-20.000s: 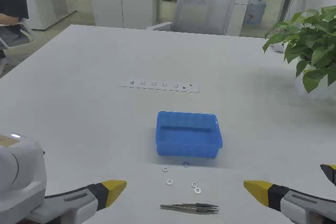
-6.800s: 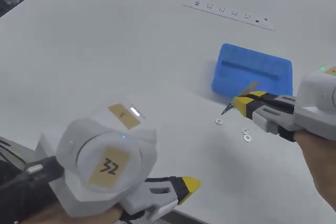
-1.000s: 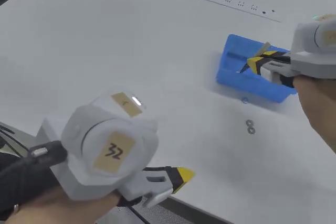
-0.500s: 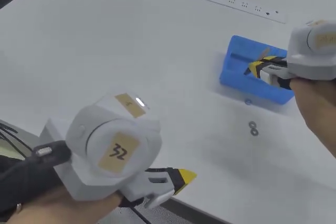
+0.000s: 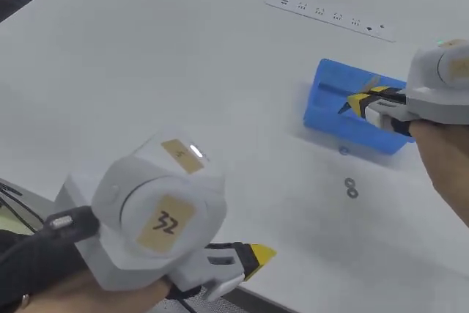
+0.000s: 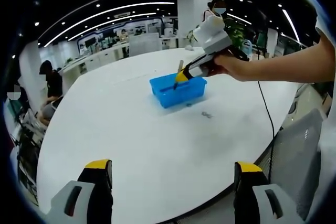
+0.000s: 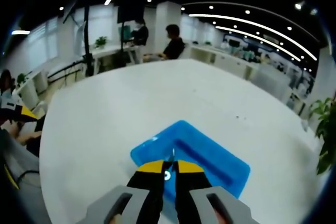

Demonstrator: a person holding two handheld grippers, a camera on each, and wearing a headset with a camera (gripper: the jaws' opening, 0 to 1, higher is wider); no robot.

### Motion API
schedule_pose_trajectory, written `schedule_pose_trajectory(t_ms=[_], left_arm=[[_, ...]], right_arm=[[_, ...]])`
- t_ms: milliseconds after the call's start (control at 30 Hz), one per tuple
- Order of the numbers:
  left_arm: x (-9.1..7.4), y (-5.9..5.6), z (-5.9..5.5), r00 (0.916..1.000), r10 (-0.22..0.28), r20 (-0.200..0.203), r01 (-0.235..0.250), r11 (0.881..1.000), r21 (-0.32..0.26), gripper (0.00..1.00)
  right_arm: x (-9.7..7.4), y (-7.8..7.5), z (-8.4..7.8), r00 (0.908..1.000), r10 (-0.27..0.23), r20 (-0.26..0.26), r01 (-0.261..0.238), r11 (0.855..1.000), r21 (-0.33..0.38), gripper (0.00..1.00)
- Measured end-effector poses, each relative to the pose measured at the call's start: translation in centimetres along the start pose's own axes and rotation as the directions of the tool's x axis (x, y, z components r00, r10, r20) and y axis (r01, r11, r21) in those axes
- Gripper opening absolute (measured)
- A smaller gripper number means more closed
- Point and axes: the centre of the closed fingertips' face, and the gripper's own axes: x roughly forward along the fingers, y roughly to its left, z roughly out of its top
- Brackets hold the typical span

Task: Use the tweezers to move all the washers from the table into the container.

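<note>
L gripper (image 6: 171, 166) nearest me, jaws wide apart, empty. Two washers (image 5: 351, 188) lie touching on table (image 5: 183, 71), 6 o'clock of blue container (image 5: 330, 93). R gripper (image 7: 170, 167) jaws clamped on tweezers (image 6: 179, 71), tips over container's inside.

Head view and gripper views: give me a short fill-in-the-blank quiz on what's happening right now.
The right gripper, over the blue container, is shut on the ___.
The left gripper has its jaws ___.
Loose washers lie outside the container on the white ___.
Missing words: tweezers, open, table.
</note>
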Motion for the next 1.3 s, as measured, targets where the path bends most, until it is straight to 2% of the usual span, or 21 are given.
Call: schedule_pose_trajectory(t_ms=[200, 467, 633, 733, 800, 867, 967, 1000, 1067, 1167, 1233, 1300], left_arm=[[0.0, -0.2, -0.1, 1.0000, -0.004, -0.004, 0.004, 1.000, 0.001, 0.99], [0.0, -0.4, -0.2, 0.9999, -0.007, -0.007, 0.007, 1.000, 0.010, 0.99], [0.2, -0.5, 0.4, 0.9999, -0.011, 0.004, 0.011, 1.000, 0.027, 0.97], [0.5, -0.8, 1.4, 0.9991, -0.028, 0.033, 0.025, 0.997, 0.077, 0.92], [0.8, -1.0, 2.1, 0.9976, -0.046, 0.051, 0.040, 0.992, 0.117, 0.86], [1.5, -1.2, 3.4, 0.9947, -0.069, 0.076, 0.055, 0.982, 0.181, 0.83], [2.5, -1.3, 4.6, 0.9910, -0.091, 0.098, 0.066, 0.970, 0.236, 0.77], [2.8, -1.4, 4.9, 0.9895, -0.099, 0.106, 0.070, 0.966, 0.251, 0.75], [3.5, -1.7, 5.5, 0.9862, -0.119, 0.115, 0.085, 0.959, 0.269, 0.71], [4.2, -2.1, 7.0, 0.9778, -0.136, 0.160, 0.085, 0.954, 0.288, 0.63], [4.6, -2.2, 7.5, 0.9737, -0.141, 0.179, 0.082, 0.950, 0.301, 0.58], [5.1, -2.6, 7.8, 0.9710, -0.155, 0.182, 0.089, 0.940, 0.328, 0.56]], right_arm=[[-2.0, 0.0, 1.0, 0.9992, 0.002, 0.041, -0.002, 1.000, 0.001, 0.02], [-3.6, 0.6, 1.4, 0.9979, 0.005, 0.064, -0.007, 1.000, 0.026, 0.01], [-5.7, 2.0, 1.5, 0.9956, 0.048, 0.080, -0.054, 0.996, 0.068, 0.01], [-6.7, 2.7, 1.2, 0.9947, 0.071, 0.075, -0.076, 0.994, 0.074, 0.01], [-7.4, 3.9, 0.9, 0.9918, 0.113, 0.061, -0.118, 0.989, 0.089, 0.01], [-8.1, 5.0, 0.7, 0.9879, 0.144, 0.056, -0.149, 0.984, 0.094, 0.01], [-9.1, 6.1, 0.5, 0.9853, 0.165, 0.046, -0.168, 0.982, 0.087, 0.01], [-9.8, 7.1, 0.3, 0.9798, 0.197, 0.036, -0.199, 0.975, 0.101, 0.01], [-10.5, 7.9, 0.5, 0.9759, 0.213, 0.045, -0.217, 0.971, 0.103, 0.01], [-11.5, 9.4, 0.1, 0.9671, 0.253, 0.023, -0.254, 0.961, 0.110, 0.01], [-12.2, 10.2, -0.2, 0.9617, 0.274, 0.008, -0.273, 0.956, 0.110, 0.01], [-12.8, 10.8, -0.5, 0.9543, 0.299, 0.005, -0.297, 0.947, 0.118, 0.01]])
